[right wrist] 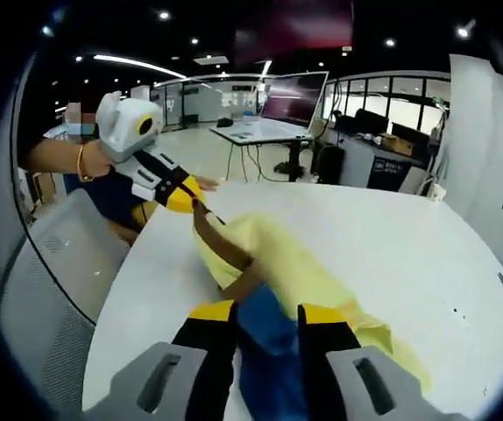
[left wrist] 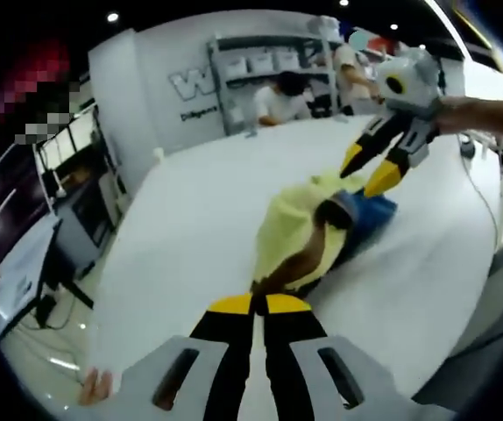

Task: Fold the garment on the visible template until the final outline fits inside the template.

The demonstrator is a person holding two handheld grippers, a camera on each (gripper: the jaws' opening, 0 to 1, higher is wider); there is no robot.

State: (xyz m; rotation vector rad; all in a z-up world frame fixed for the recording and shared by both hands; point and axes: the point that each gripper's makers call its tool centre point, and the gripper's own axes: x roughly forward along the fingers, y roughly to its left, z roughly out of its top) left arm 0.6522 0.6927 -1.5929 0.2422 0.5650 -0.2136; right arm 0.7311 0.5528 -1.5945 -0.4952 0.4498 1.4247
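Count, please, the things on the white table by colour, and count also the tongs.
Yellow garment: 1
Blue item beside or under it, whether separate fabric or part of the garment cannot be told: 1
Tongs: 2, the left tongs and the right tongs
Total: 4, all over the white table

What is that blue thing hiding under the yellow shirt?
A blue patch peeks out beneath the yellow garment on the white table. The garment covers most of it, so what it is cannot be told.
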